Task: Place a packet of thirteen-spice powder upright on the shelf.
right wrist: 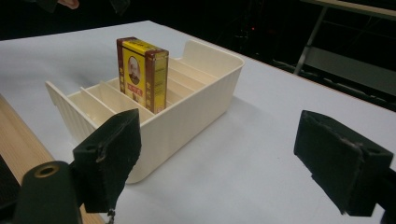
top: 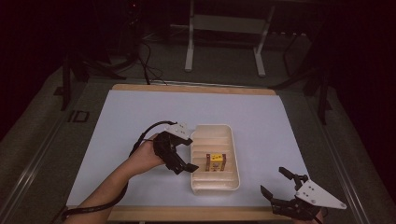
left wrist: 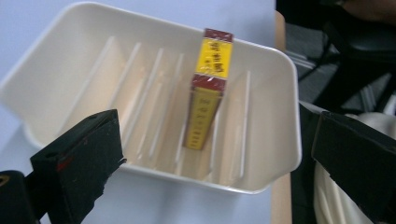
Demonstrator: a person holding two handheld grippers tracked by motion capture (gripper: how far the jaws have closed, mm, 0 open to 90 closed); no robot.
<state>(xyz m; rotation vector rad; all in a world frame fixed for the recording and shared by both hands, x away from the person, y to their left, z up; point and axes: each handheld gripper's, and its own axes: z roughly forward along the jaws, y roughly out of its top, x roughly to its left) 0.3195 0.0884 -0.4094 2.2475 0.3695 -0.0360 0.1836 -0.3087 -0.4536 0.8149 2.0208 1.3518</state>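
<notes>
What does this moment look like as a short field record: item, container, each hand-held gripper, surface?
item: yellow and dark red cardboard box, upright in a slot, free of both grippers
container: cream plastic tray with divider ribs
left hand-held gripper: open, at the tray's left edge, nothing between its jaws
right hand-held gripper: open, holding nothing, right of the tray near the table's front edge
surface: pale blue mat on a wooden table

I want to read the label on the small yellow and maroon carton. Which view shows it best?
The right gripper view: the yellow and maroon carton stands upright, its portrait face visible. The left gripper view shows its top and narrow side; the high view shows it small and dim.
</notes>
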